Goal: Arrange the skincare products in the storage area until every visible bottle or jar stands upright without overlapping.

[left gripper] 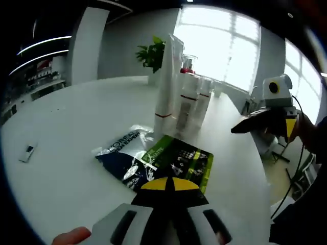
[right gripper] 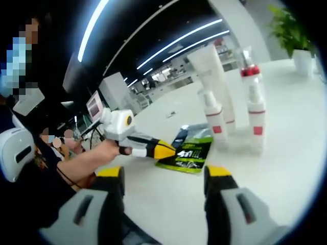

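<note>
My left gripper [left gripper: 168, 185] hovers closed and empty over the green sachet [left gripper: 180, 161], which overlaps the dark blue sachet [left gripper: 122, 158]. My right gripper [right gripper: 166, 176] waits with jaws apart. The tall tube [left gripper: 167, 81] and pump bottles [left gripper: 188, 104] stand upright just behind, clustered out of the way.

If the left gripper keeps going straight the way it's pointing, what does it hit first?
Probably the green sachet lying flat on the white table, right ahead of the left gripper tips. The upright bottles stand farther along that line, though depth is hard to judge.
</note>
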The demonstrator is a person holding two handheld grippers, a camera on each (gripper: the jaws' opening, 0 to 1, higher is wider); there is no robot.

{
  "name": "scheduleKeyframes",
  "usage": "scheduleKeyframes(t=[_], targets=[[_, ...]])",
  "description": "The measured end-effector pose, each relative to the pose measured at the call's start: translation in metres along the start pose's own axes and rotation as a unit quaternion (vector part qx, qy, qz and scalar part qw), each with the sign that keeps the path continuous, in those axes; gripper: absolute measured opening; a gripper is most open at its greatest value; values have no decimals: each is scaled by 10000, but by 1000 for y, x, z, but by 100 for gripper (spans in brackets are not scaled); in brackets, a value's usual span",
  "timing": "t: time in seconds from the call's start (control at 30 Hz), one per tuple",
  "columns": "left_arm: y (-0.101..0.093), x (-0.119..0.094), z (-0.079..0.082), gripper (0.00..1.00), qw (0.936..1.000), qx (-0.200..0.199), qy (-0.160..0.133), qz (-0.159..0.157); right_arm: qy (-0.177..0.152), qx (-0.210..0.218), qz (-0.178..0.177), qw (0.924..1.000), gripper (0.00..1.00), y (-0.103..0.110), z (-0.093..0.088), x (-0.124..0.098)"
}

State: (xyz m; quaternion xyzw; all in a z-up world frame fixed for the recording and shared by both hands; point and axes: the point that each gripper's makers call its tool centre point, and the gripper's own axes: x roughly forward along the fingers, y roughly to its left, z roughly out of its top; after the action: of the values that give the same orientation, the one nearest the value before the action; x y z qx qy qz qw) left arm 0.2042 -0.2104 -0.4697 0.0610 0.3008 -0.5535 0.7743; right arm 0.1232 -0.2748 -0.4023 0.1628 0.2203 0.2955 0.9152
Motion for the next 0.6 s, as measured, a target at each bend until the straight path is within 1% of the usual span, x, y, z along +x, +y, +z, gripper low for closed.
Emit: scheduleKeyframes(t=[0.23, 0.6], targets=[[3, 2, 2, 0, 9999, 121, -8, 97, -15, 22, -7, 10000, 64, -1, 0, 0], [4, 2, 1, 0, 9998, 52, -55, 168, -1, 24, -1, 10000, 63, -2, -1, 0]])
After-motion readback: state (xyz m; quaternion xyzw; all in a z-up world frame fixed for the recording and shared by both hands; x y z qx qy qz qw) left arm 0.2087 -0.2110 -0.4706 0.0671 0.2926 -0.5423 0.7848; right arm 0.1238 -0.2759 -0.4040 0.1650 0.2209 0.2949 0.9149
